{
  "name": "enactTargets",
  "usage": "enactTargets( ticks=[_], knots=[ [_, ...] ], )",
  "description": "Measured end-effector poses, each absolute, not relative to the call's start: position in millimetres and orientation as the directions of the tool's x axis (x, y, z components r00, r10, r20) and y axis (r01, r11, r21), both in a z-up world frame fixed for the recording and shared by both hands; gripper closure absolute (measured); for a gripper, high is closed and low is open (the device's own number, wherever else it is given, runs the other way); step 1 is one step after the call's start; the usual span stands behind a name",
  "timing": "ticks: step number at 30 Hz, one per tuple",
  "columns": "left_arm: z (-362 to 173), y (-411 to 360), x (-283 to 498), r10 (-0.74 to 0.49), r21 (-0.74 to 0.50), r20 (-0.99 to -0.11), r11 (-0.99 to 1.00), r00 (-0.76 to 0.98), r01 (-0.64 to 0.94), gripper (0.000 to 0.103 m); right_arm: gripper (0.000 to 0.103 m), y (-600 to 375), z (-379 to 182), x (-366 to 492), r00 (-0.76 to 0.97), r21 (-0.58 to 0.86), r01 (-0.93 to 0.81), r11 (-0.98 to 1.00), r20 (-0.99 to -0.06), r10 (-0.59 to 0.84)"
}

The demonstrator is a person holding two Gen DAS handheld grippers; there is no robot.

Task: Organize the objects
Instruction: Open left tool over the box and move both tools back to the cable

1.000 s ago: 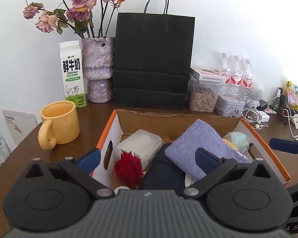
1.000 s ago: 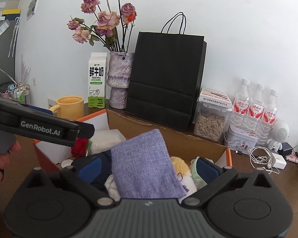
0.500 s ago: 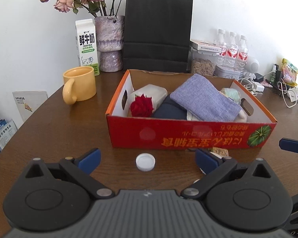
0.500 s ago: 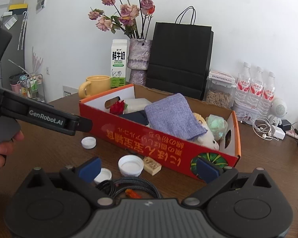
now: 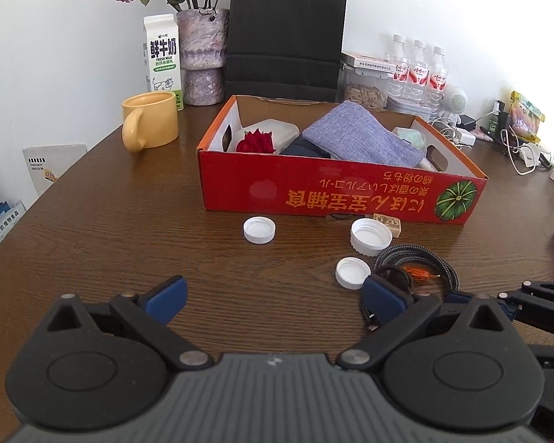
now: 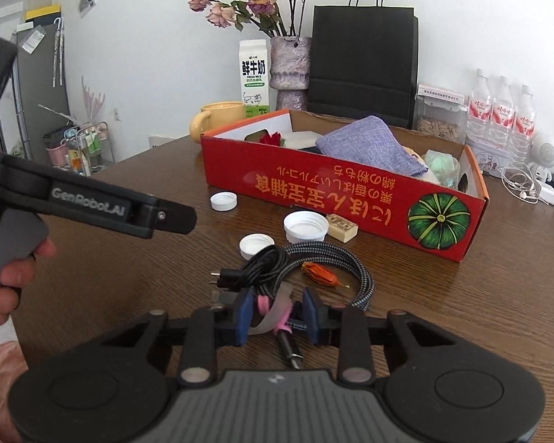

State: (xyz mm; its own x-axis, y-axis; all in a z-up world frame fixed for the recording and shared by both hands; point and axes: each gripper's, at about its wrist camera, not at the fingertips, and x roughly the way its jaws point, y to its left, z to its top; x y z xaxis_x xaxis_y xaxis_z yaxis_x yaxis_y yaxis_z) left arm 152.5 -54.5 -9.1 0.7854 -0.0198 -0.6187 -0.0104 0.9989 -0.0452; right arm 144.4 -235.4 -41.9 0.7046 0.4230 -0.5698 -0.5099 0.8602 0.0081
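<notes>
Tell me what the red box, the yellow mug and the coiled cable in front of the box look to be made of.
Red box: printed cardboard, going by the brown raw inner wall and cut handle hole.
Yellow mug: probably glazed ceramic; thick wall, soft sheen.
Coiled cable: braided fabric sleeve in a black-and-grey weave, with a smooth black rubbery lead beside it.

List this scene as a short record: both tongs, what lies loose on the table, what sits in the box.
left tongs: open, empty, over the table
right tongs: jaws just been closing, now shut on the cables at their bound end
loose before the box: three caps, block, cables, orange bud
in box: rose, purple cloth, other items partly hidden
behind box: mug, milk carton, vase, black bag
</notes>
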Motion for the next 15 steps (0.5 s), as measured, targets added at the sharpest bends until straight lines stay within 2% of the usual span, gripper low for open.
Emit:
enactTargets(
  ticks=[3, 15],
  knots=[
    [-9, -56, 147, -0.020, -0.041, -0.617, 0.999, 0.787, -0.007, 0.000, 0.098, -237, -41, 142, 0.702, 0.017, -0.515, 0.857, -0.565, 0.434],
    [-15, -74, 157, -0.065, -0.056, -0.644, 0.998, 0.762, 0.037, 0.000, 0.100, -264, -23, 140, 0.775, 0.041, -0.450, 0.892, -0.479, 0.413]
  ],
)
